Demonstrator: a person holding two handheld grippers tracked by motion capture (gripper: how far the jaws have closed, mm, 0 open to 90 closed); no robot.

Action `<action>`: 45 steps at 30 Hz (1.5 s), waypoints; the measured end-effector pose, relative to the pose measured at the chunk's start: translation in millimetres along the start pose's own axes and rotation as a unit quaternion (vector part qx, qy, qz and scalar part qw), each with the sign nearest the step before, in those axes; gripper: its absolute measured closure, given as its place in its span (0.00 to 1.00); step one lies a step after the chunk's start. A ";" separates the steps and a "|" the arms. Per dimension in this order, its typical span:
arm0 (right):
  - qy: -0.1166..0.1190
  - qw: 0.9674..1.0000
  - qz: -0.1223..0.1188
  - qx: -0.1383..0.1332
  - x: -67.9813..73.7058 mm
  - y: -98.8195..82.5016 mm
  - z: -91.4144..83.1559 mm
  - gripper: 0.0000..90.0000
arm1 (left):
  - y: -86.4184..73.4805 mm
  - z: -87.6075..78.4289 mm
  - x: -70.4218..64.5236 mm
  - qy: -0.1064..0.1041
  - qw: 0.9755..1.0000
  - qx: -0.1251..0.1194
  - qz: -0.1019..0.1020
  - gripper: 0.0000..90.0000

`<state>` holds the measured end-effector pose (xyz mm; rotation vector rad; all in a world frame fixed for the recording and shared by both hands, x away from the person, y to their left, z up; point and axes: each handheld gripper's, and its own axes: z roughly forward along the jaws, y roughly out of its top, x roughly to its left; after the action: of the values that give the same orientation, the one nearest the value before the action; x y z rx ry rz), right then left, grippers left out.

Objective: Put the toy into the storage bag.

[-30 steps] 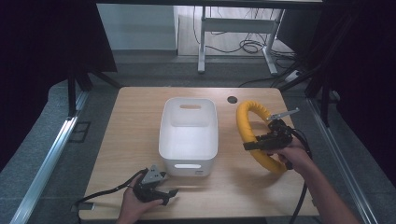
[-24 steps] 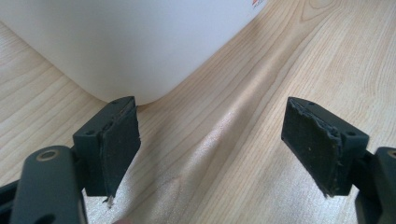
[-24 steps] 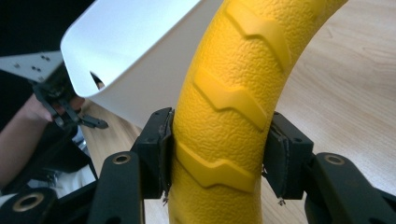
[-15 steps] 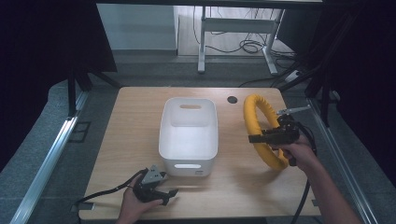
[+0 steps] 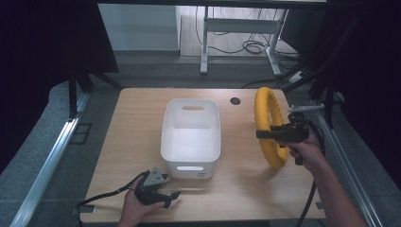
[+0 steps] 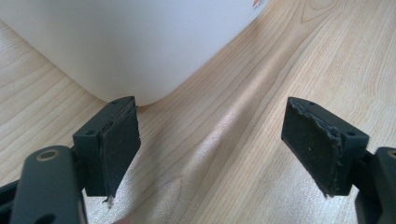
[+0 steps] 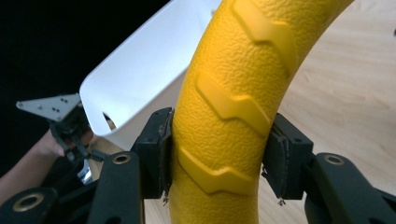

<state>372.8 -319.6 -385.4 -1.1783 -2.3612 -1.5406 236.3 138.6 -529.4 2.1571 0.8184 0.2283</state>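
The wooden table (image 5: 142,137) carried the whole scene, and the white bin (image 5: 191,137) stood near its middle, long side running away from the person. In the high view the bin lay to the left of the right gripper's jaws and just beyond the left gripper's jaws.

The yellow ring (image 5: 267,127) was next in size. A second before, it had lain tilted low at the right of the table; half a second before, it was coming up; now it stood almost on edge, lifted and turned upright, its lower arc near or on the tabletop. In the right gripper view the ring (image 7: 233,112) ran straight up between the jaws, and both black pads pressed its ribbed, pebbled surface from either side. So the right gripper (image 5: 279,134) was clamped firmly on the ring. I judged that the pick-up was done and that the carry toward the bin, whose open top showed past the left jaw, was the step in hand.

The left gripper (image 5: 163,195) had not moved across the three moments. It rested near the table's front edge, jaws spread wide with bare wood between them and the bin's rounded corner (image 6: 140,51) just beyond the left jaw.
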 end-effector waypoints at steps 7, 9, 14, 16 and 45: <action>0.012 0.999 0.000 -0.038 5.3 6.2 -6.5 0.54 | -0.1 -0.1 0.0 0.000 1.000 0.001 0.001 0.22; 0.015 0.999 0.000 -0.046 7.2 6.8 -5.8 0.54 | -0.1 0.0 -0.1 0.000 1.000 0.001 0.001 0.22; 0.015 0.998 -0.006 -0.067 12.3 9.6 -3.9 0.54 | -0.2 0.0 0.1 0.000 1.000 0.001 0.002 0.22; 0.011 0.997 -0.007 -0.073 15.3 10.6 -3.3 0.54 | -0.2 0.1 0.2 0.000 1.000 0.002 0.002 0.22; -0.061 0.967 -0.029 -0.244 67.0 19.1 33.7 0.54 | -0.4 0.7 0.2 -0.002 1.000 0.002 0.003 0.22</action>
<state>349.0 -251.5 -357.2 -1.3282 -2.1640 -2.2170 236.6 138.4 -530.2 2.1632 0.8110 0.2255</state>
